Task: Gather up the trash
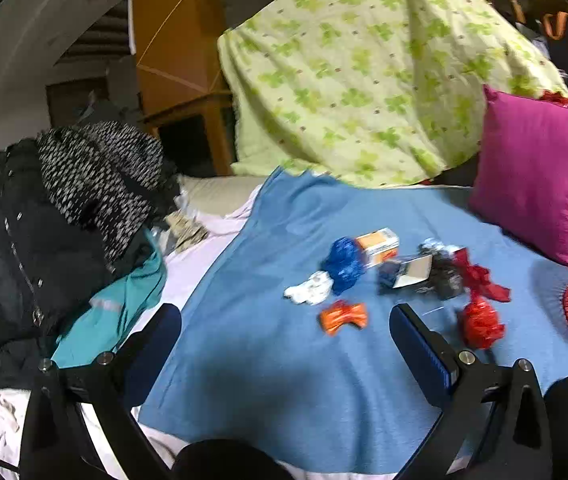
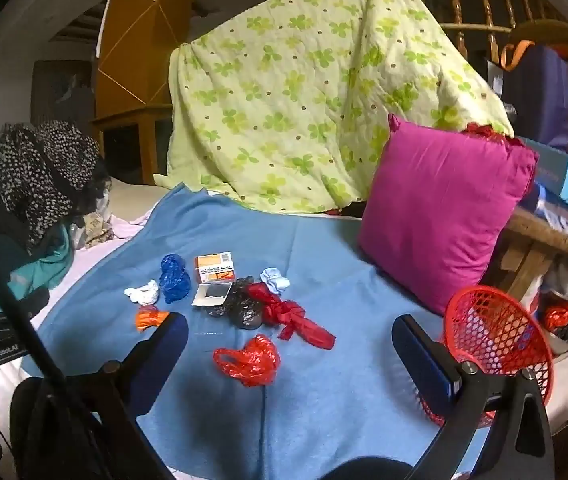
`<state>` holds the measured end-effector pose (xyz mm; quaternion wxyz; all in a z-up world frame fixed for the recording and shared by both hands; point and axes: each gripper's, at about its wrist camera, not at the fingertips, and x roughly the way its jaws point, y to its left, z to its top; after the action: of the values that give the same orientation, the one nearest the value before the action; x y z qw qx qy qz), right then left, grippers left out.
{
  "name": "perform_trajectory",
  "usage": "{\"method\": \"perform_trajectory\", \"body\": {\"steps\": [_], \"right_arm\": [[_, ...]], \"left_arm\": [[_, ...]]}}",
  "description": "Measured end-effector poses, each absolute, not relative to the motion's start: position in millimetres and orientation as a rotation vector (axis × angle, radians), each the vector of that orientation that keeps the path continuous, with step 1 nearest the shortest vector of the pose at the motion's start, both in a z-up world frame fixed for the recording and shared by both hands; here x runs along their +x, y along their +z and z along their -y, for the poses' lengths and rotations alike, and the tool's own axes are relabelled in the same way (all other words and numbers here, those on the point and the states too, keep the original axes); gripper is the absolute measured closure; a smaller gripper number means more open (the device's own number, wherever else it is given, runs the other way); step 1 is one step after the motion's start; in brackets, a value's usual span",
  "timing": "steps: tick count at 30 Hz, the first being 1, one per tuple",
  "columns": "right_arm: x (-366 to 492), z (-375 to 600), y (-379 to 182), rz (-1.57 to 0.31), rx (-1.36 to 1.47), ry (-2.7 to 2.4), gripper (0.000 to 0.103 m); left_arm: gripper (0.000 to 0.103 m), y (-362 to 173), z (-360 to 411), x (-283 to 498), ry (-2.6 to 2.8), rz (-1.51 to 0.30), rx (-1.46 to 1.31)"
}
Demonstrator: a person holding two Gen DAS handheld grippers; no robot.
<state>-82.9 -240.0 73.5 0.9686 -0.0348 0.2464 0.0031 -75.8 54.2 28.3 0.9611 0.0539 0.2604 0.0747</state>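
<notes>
Trash lies in a loose cluster on the blue blanket point(image 2: 324, 248) of the bed, centre of the right wrist view: a red plastic bag point(image 2: 248, 360) nearest, then a red wrapper point(image 2: 296, 316), black bag point(image 2: 245, 308), open small box point(image 2: 211, 294), orange carton point(image 2: 215, 267), blue bag point(image 2: 173, 278), white tissue point(image 2: 143, 292), pale crumpled paper point(image 2: 275, 279) and an orange wrapper point(image 2: 148, 317).

The red mesh basket point(image 2: 496, 340) stands at lower right, beside the magenta pillow point(image 2: 444, 216).

Both the right gripper point(image 2: 290, 344) and the left gripper point(image 1: 286, 332) have fingers spread wide, holding nothing.

Probably best to start with the red plastic bag, closest to the basket. Pinch its bunched middle, not a loose edge, so the soft blanket is not caught up too.

A pile of dark clothes point(image 1: 55, 216) at left and the green quilt point(image 2: 304, 96) behind stay clear of the work.
</notes>
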Motion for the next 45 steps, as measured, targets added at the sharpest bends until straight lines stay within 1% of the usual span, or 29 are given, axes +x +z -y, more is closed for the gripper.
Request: {"method": "perform_trajectory", "body": {"steps": [10, 15, 27, 37, 45], "right_arm": [[-77, 255, 60, -0.540, -0.024, 0.008, 0.000], [-76, 262, 56, -0.555, -0.005, 0.002, 0.000], [-74, 282, 45, -0.560, 0.059, 0.007, 0.000], [-74, 270, 43, -0.577, 0.026, 0.026, 0.000], [-72, 267, 43, -0.624, 0.025, 0.029, 0.000]], "left_arm": [[0.000, 12, -91, -65, 0.226, -0.574, 0.059], [0.000, 2, -86, -60, 0.207, -0.602, 0.074], [0.000, -4, -66, -59, 0.157, -0.597, 0.122], [0.000, -8, -70, -58, 0.163, -0.607, 0.113], [0.000, -11, -77, -53, 0.162, -0.623, 0.093]]}}
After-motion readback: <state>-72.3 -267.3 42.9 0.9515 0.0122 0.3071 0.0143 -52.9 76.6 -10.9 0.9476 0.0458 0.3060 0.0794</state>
